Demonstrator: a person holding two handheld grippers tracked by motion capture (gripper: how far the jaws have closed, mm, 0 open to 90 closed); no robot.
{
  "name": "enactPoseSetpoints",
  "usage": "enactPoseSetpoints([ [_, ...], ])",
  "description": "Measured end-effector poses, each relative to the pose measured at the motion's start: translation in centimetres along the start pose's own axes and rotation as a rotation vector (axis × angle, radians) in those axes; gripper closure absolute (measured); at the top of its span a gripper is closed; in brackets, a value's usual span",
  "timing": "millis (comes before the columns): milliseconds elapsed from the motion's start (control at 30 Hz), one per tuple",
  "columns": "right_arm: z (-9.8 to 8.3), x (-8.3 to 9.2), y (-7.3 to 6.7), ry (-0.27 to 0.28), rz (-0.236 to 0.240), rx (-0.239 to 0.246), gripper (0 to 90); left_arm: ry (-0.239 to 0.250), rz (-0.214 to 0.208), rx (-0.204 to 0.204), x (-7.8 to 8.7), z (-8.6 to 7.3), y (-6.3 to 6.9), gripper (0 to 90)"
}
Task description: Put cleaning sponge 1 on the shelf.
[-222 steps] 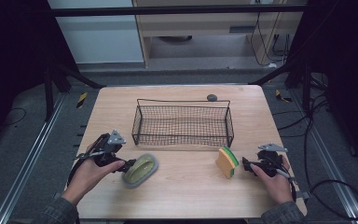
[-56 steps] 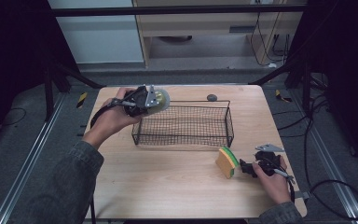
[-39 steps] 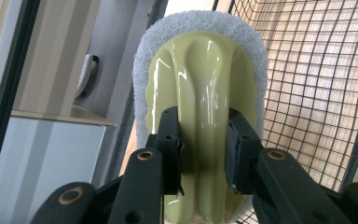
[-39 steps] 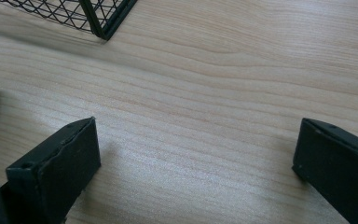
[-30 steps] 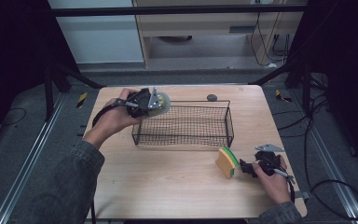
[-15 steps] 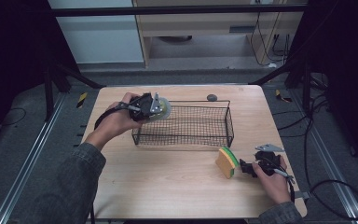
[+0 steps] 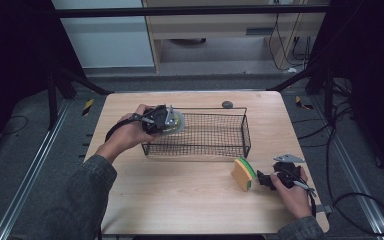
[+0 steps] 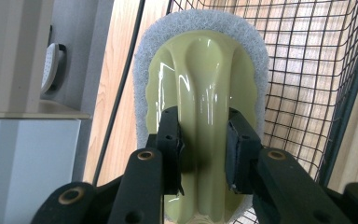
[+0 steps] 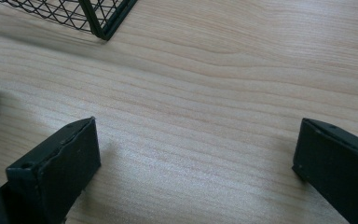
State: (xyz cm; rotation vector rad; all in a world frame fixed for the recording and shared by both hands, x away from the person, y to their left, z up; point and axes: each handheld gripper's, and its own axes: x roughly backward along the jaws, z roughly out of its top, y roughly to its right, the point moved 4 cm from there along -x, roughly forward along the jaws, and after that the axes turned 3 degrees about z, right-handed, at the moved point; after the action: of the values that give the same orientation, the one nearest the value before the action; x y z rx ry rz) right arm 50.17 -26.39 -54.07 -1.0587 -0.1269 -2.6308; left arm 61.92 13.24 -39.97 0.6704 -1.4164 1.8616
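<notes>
Left claw [image 8: 203, 149] pinches scrubber [image 8: 200, 84] seemingly over basket [image 7: 200, 137] corner; right claw [image 9: 193, 168] spread

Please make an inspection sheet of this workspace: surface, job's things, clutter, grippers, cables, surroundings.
Surface: light wooden table, unmarked.
Job's things: pale green plastic scrubber with grey pad, held at the left end of the black wire basket; yellow-and-green sponge standing on edge.
Clutter: small dark round object behind the basket.
Grippers: left gripper clamped on the scrubber's handle; right gripper open, beside the sponge.
Cables: one trailing from each gripper.
Surroundings: dark floor, metal rails.
</notes>
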Motion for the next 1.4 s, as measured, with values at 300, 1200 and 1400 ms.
enactPoseSetpoints([
  [300,0.0,0.0,0.0,0.0,0.0,0.0,0.7,-0.008,-0.011,0.001,-0.5,-0.4,0.3,70.5],
  [1200,0.0,0.0,0.0,0.0,-0.001,0.0,0.7,-0.045,-0.054,0.014,-2.6,-1.5,1.5,70.5],
  [1400,0.0,0.0,0.0,0.001,-0.003,0.0,0.7,-0.047,-0.061,0.017,-2.9,-1.6,1.7,70.5],
])
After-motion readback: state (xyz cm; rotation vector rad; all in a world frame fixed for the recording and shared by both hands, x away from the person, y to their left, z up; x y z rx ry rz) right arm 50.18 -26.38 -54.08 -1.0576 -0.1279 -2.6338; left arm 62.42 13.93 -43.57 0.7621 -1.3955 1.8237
